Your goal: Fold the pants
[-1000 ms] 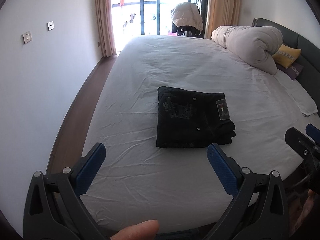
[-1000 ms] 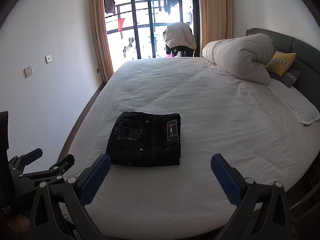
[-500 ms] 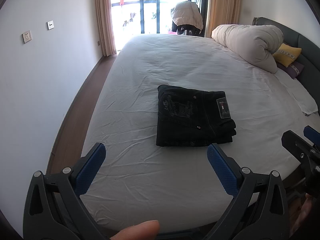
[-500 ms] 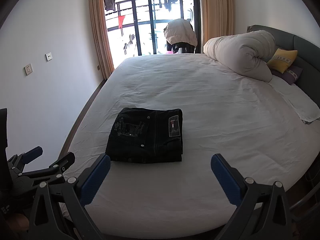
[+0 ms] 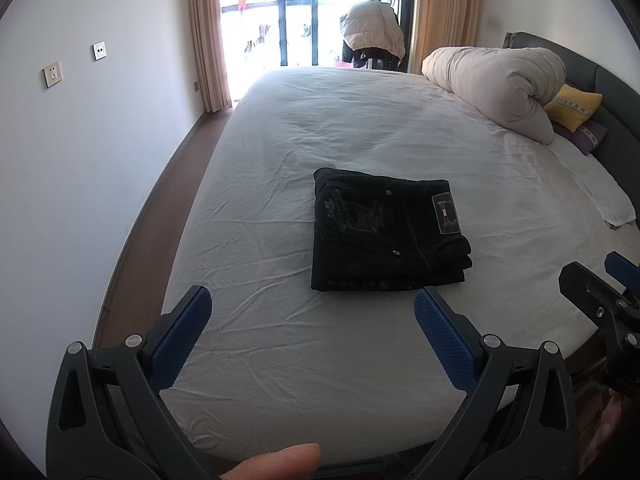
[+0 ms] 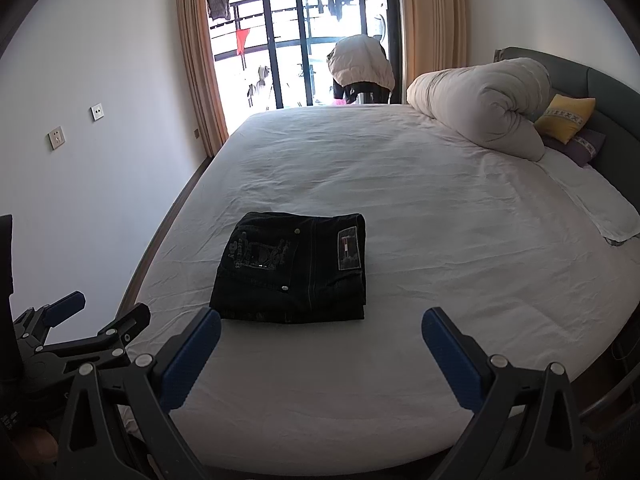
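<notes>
Black pants lie folded into a compact rectangle on the white bed sheet, a patch label on top. They also show in the right wrist view. My left gripper is open and empty, held back near the bed's front edge, short of the pants. My right gripper is open and empty, also back from the pants, to their right. Each gripper shows at the other view's edge: the right gripper, the left gripper.
A rolled beige duvet and a yellow pillow lie at the headboard on the right. A white wall and wooden floor strip run along the bed's left side. A balcony door stands beyond the bed.
Both grippers have drifted slightly; the pants sit a little farther off in both views. The pants have not moved on the bed. Both grippers stay open.
</notes>
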The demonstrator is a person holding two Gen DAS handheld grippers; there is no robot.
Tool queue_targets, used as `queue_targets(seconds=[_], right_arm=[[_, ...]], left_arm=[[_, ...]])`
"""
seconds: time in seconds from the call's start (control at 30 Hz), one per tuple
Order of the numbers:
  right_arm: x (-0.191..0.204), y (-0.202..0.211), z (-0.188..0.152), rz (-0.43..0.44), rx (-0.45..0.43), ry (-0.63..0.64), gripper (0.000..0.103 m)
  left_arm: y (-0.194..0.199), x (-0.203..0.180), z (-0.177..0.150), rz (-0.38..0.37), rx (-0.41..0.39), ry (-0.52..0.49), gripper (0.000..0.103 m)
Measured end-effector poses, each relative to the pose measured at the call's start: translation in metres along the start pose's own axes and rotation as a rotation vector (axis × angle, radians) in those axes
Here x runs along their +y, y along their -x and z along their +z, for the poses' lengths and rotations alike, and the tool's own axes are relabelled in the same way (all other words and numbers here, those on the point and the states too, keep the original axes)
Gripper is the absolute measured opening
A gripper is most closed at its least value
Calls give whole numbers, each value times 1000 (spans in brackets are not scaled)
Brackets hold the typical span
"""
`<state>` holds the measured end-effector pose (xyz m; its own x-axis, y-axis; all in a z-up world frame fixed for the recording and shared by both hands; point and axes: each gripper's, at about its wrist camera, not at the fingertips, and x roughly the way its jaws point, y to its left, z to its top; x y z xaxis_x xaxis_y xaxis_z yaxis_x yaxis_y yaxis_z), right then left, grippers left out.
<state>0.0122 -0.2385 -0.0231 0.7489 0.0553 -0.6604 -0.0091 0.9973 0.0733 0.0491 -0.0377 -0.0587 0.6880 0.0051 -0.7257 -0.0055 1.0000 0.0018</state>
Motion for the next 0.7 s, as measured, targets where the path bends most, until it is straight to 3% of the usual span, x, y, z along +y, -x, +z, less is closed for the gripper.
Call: queue_targets(seconds=[0.7], right_arm=[[1,0,-4,1,5,0,103]], left_arm=[[-2,-2,-3,-6,9,-1,103]])
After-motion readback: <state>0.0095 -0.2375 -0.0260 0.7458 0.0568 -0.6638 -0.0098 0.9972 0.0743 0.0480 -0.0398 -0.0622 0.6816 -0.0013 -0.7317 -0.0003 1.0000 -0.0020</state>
